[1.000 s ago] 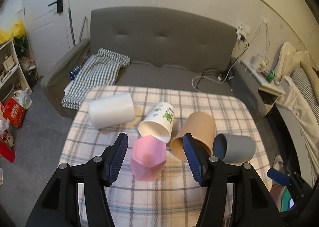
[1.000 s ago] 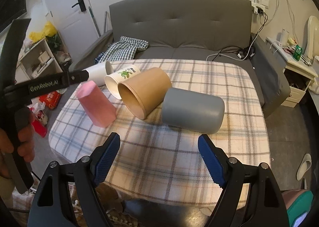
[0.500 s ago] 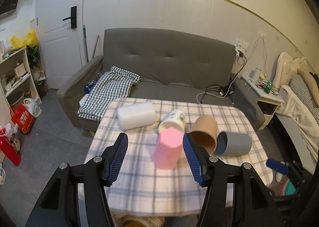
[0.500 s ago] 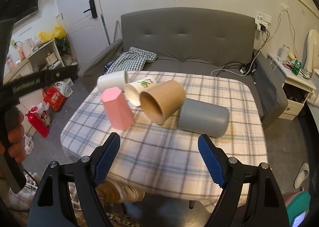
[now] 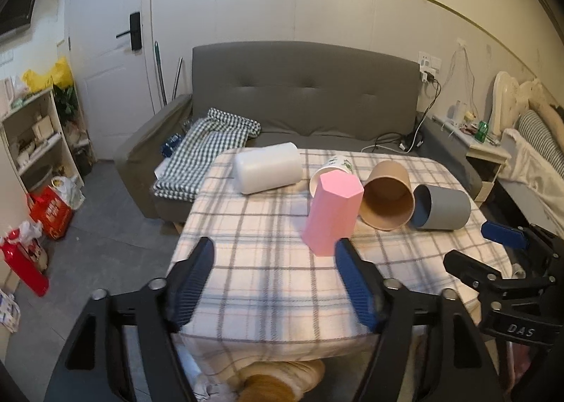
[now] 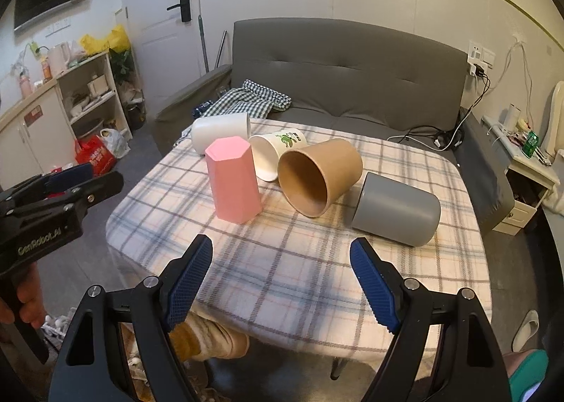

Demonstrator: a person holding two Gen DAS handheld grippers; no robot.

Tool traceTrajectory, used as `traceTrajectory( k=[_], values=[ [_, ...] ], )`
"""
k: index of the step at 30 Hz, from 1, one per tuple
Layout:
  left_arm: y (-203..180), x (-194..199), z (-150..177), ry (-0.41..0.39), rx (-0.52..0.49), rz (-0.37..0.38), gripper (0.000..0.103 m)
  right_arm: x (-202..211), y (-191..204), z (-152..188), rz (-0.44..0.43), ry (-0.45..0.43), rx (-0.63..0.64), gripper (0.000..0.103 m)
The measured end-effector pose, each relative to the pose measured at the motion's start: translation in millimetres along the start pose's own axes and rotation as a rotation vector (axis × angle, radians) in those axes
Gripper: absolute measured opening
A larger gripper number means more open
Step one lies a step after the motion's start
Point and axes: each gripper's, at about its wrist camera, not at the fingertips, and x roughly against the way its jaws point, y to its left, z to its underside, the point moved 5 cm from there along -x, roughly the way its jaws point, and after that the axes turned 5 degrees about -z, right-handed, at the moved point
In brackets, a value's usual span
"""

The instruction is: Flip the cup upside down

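A pink hexagonal cup [image 5: 333, 212] [image 6: 233, 184] stands upside down on the plaid table [image 5: 268, 261] [image 6: 282, 254]. Around it, on their sides, lie a white cup [image 5: 268, 167] [image 6: 220, 129], a printed paper cup [image 5: 331, 171] [image 6: 278, 151], a brown paper cup [image 5: 387, 195] [image 6: 319, 176] and a grey cup [image 5: 442, 208] [image 6: 396, 213]. My left gripper [image 5: 273, 278] is open and empty, above the table's near edge, short of the pink cup. My right gripper [image 6: 282, 282] is open and empty, over the near edge. Each gripper shows at the edge of the other's view.
A grey sofa [image 5: 303, 102] [image 6: 345, 84] with a checked cloth [image 5: 208, 151] stands behind the table. A shelf [image 5: 35, 141] and red bags [image 5: 49, 208] are at the left. A nightstand [image 5: 483, 151] is at the right. The person's legs show under the table's near edge.
Both grippers have pulled back and up from the table, open and empty. The pink cup stays upside down where it stood; the cups look smaller and farther.
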Motion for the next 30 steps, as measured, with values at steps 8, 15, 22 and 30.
traceTrajectory(
  k=[8, 15, 22, 30],
  values=[
    [12, -9, 6, 0.049, 0.073, -0.006, 0.09, -6, -1, -1, 0.029, -0.002, -0.007, 0.093],
    [16, -4, 6, 0.033, 0.089, -0.03, 0.091, 0, -4, -2, 0.04, -0.017, -0.02, 0.1],
    [12, -6, 8, 0.044, 0.069, -0.033, 0.091, 4, -5, -5, 0.048, -0.028, -0.019, 0.103],
    [13, -6, 9, 0.05, 0.068, -0.037, 0.091, 5, -8, -4, 0.046, -0.023, -0.037, 0.103]
  ],
)
